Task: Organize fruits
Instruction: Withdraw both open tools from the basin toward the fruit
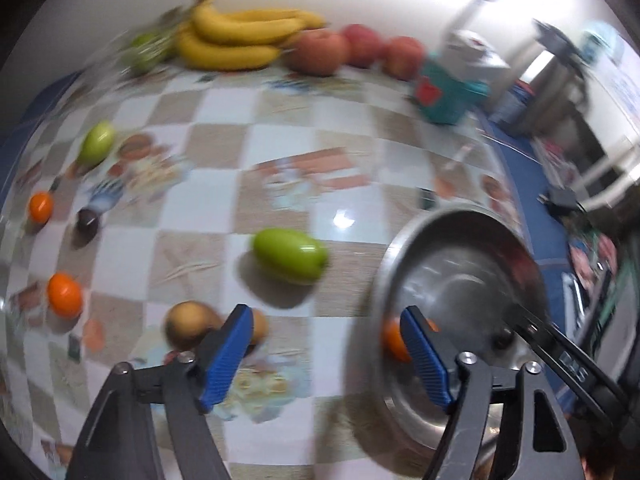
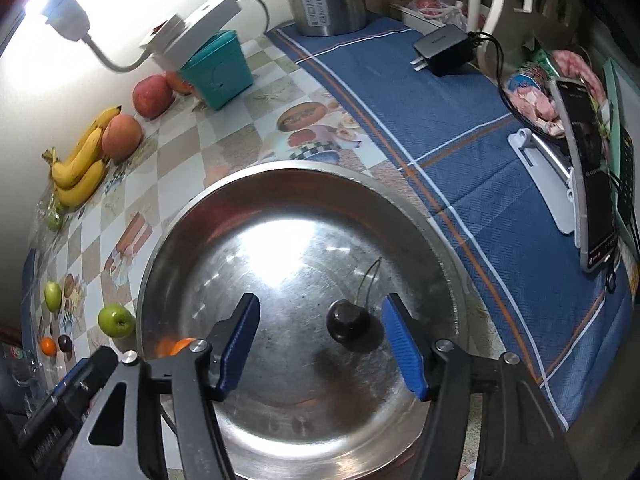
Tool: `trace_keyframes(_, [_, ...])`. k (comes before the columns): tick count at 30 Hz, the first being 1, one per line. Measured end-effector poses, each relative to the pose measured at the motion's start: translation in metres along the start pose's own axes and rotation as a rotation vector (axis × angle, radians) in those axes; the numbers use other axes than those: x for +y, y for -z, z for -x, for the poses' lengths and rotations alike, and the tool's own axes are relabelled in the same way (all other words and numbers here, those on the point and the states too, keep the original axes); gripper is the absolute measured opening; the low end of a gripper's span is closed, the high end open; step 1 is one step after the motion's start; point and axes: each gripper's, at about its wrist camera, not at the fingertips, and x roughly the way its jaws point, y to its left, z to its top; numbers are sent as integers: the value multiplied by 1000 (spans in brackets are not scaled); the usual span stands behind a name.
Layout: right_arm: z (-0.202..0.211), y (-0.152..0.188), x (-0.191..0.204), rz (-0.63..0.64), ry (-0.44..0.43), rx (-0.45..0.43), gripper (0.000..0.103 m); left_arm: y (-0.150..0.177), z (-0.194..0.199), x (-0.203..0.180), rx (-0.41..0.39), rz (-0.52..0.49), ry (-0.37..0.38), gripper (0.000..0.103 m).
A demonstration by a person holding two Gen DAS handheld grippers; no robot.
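Note:
My right gripper (image 2: 322, 308) hangs open over a steel bowl (image 2: 280, 216). A dark cherry (image 2: 347, 320) with its stem lies on the bowl's floor between the blue fingers, nearer the right one, and neither pad touches it. A small orange fruit (image 2: 176, 346) rests at the bowl's left wall. My left gripper (image 1: 326, 320) stands open and empty above the tablecloth at the bowl's (image 1: 460, 264) left rim. Ahead of it lies a green fruit (image 1: 289, 255); a brown fruit (image 1: 188, 324) sits partly behind its left finger. The orange fruit (image 1: 394, 340) shows behind its right finger.
Loose on the checked cloth at the left are two orange fruits (image 1: 64, 294), a dark cherry (image 1: 87, 220) and a green fruit (image 1: 97, 143). Bananas (image 1: 236, 38), apples (image 1: 320, 50) and a teal box (image 1: 448, 96) line the wall. A charger (image 2: 444, 48) and a phone on a stand (image 2: 592, 168) sit on the blue cloth.

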Motion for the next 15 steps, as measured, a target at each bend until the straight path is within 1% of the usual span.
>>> trace_keyframes(1, [0,0,2,7,1,0,75,0,0,4,3,15,-8,80])
trace_keyframes(3, [0,1,7,23,3,-3,76,-1,-2,17,11,58,-32,81])
trace_keyframes(4, [0,1,9,34,3,-3,76,-2,-2,23,13,80,-43,87])
trace_keyframes(5, [0,2,12,48,0,-4,76,-2,-2,29,14,107,-52,95])
trace_keyframes(6, [0,2,15,58,-2,-5,76,-1,-1,35,14,135,-57,98])
trace_keyframes(7, [0,3,18,69,-3,-6,80,-1,0,41,15,159,-56,102])
trace_keyframes(9, [0,5,21,72,-12,-7,90,-2,0,50,22,198,-43,103])
trace_keyframes(12, [-1,7,24,76,-32,-8,91,-1,0,61,27,242,-31,103])
trace_keyframes(15, [-2,9,27,78,-44,-7,99,-1,0,66,18,256,-58,103])
